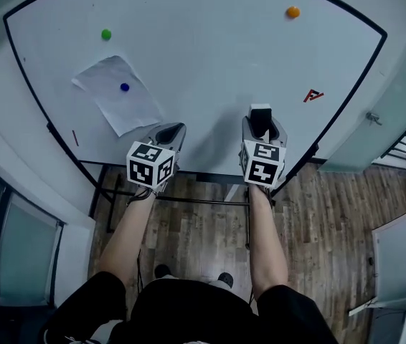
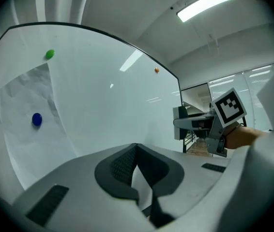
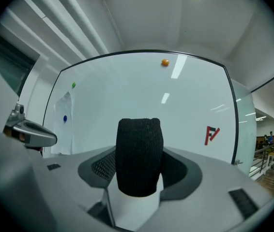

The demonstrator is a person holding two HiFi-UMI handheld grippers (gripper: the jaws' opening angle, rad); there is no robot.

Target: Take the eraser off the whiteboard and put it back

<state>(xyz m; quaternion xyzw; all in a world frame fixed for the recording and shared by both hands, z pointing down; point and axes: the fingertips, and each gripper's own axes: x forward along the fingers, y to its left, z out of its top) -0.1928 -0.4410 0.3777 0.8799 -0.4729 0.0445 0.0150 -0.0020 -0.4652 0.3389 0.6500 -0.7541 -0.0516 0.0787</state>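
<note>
Both forearms are extending forward, side by side, toward the lower edge of the whiteboard (image 1: 210, 56). The right gripper (image 1: 263, 129) is clamping the eraser (image 3: 138, 156) upright between its jaws, close before the board; contact cannot be confirmed. The left gripper (image 1: 168, 136) is hovering alongside, jaws pressed together, empty.

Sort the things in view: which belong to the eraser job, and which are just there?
Job: eraser, held in the right hand-held gripper; whiteboard.

Just there: green magnet, orange magnet, blue magnet on a paper sheet, red mark, left hand-held gripper, shut and empty.
</note>
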